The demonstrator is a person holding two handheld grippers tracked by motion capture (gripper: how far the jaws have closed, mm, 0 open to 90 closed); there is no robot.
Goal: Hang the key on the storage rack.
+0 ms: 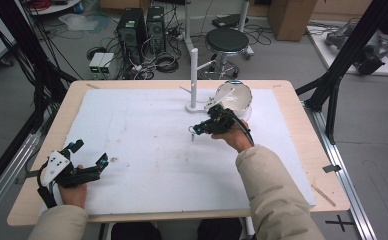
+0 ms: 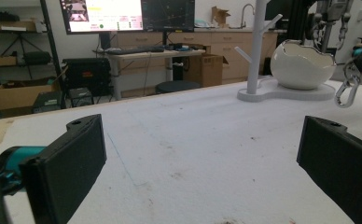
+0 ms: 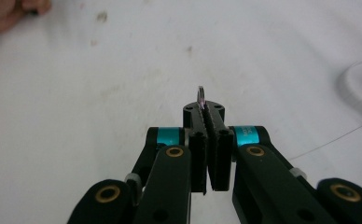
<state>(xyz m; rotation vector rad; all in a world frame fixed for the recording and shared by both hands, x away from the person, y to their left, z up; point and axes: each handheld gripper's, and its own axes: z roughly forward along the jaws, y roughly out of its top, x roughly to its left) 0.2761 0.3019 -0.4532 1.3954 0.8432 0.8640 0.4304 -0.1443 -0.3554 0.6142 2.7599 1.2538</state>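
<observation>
My right gripper (image 1: 199, 129) hovers over the white mat, just in front of the stand, and is shut on a small silver snap clip (image 1: 192, 133). In the right gripper view the clip's ring (image 3: 200, 94) pokes out edge-on past the closed tips of the gripper (image 3: 206, 111). From the left gripper view the clip (image 2: 347, 90) hangs in the air at the right. My left gripper (image 1: 89, 153) rests near the mat's front left, open, with nothing between its jaws (image 2: 202, 158).
A white peg stand (image 1: 193, 75) rises from a flat base at the mat's far middle, with a white egg-shaped bowl (image 1: 235, 96) beside it. The white mat (image 1: 147, 150) covers a wooden table (image 1: 57, 125). A stool (image 1: 226, 42) and computer towers (image 1: 142, 30) stand beyond.
</observation>
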